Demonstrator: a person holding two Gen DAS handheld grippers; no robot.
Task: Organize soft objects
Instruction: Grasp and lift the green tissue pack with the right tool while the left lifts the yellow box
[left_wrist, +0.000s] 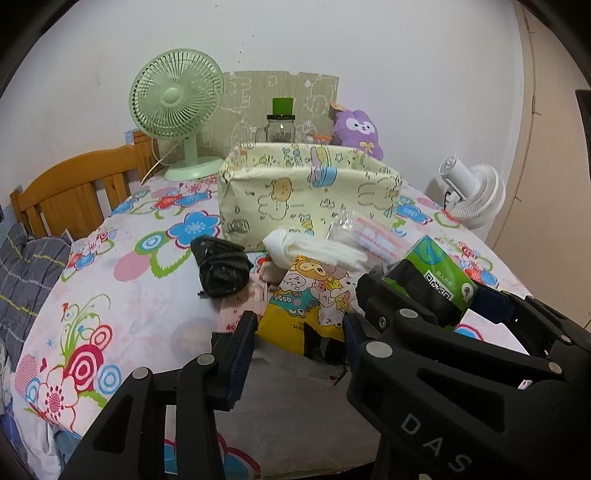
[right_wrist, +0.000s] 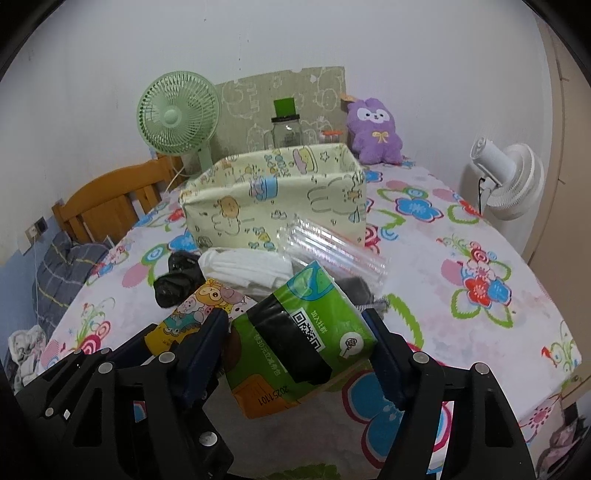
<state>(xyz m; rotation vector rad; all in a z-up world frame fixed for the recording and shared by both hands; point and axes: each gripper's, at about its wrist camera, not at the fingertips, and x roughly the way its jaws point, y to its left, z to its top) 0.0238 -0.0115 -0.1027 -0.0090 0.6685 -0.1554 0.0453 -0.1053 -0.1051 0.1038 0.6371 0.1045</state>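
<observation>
Your right gripper (right_wrist: 299, 345) holds the green tissue pack (right_wrist: 295, 339) between its fingers, lifted just above the flowered bedspread (right_wrist: 480, 258). Your left gripper (left_wrist: 299, 328) hangs wide, holding nothing, around the near end of the yellow cartoon pack (left_wrist: 306, 295). The fabric box (left_wrist: 306, 192) stands farther back.

The fabric bin (right_wrist: 275, 199) stands open at the top, its near wall fronted by a crowd: white folded cloth (right_wrist: 245, 269), clear plastic packet (right_wrist: 332, 247), black bundle (right_wrist: 177, 278), cartoon pack (left_wrist: 306, 295). Bare flowered tablecloth (right_wrist: 461, 258) lies open on the right, and more on the near left. Behind the bin, a green fan (right_wrist: 177, 114), glass jar (right_wrist: 286, 133) and purple plush (right_wrist: 375, 129) close the far side.
</observation>
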